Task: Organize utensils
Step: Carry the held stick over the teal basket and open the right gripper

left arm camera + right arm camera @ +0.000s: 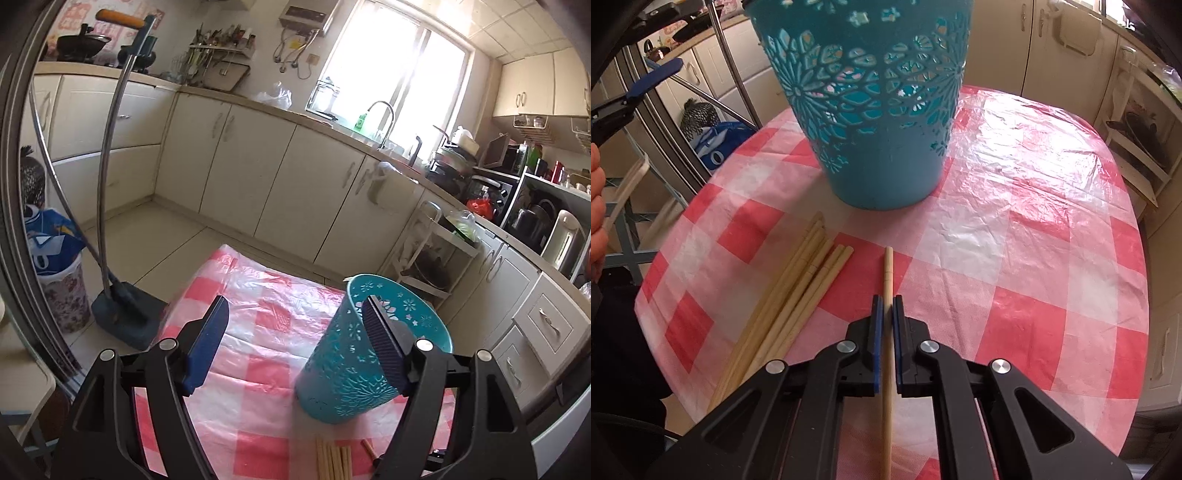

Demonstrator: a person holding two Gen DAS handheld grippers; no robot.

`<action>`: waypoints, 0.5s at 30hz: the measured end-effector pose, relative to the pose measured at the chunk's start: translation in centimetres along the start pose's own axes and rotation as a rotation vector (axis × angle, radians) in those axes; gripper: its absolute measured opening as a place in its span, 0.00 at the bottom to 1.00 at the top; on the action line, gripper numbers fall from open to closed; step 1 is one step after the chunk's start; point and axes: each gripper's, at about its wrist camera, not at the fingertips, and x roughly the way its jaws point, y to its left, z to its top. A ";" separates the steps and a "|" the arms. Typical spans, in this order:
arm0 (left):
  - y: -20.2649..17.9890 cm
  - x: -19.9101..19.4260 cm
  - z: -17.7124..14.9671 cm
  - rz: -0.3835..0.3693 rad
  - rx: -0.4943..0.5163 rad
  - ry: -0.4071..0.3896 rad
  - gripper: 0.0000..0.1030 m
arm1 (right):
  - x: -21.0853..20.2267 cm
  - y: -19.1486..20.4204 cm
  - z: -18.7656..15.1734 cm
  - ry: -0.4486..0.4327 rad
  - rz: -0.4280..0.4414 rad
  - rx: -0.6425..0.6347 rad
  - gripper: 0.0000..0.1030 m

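Note:
A teal cut-out plastic holder (875,110) stands upright on the pink checked tablecloth (1034,236). It also shows in the left wrist view (365,354). My right gripper (887,301) is shut on a single wooden chopstick (888,266) that lies pointing at the holder. A bundle of several chopsticks (790,295) lies to its left, and its ends show in the left wrist view (332,461). My left gripper (295,308) is open and empty above the table, its right finger in front of the holder's rim.
A dustpan and broom (122,314) stand on the floor left of the table, beside a bin (62,273). Kitchen cabinets (258,173) and a sink counter run behind. A white trolley (436,258) stands to the right.

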 end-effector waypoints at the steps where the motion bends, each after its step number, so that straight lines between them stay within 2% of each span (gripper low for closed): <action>1: 0.3 -0.1 0.0 -0.001 0.000 0.001 0.69 | 0.0 0.1 0.1 -0.002 -0.007 -0.004 0.06; 7: 0.7 0.2 -0.4 -0.006 0.008 0.032 0.69 | 0.6 1.1 0.7 0.000 -0.048 -0.043 0.06; 10: 0.0 0.2 -0.9 -0.015 0.023 0.050 0.69 | 0.4 0.8 0.6 0.006 -0.021 -0.031 0.06; 13: -1.4 -0.7 -1.1 -0.005 0.071 0.003 0.69 | -1.8 -0.5 0.2 -0.053 0.018 0.016 0.06; 14: -1.8 -1.3 -1.1 0.007 0.089 -0.027 0.69 | -2.9 -1.1 0.2 -0.092 0.036 0.043 0.06; 15: -2.3 -2.1 -1.2 0.020 0.108 -0.074 0.69 | -4.7 -1.8 0.1 -0.169 0.059 0.068 0.06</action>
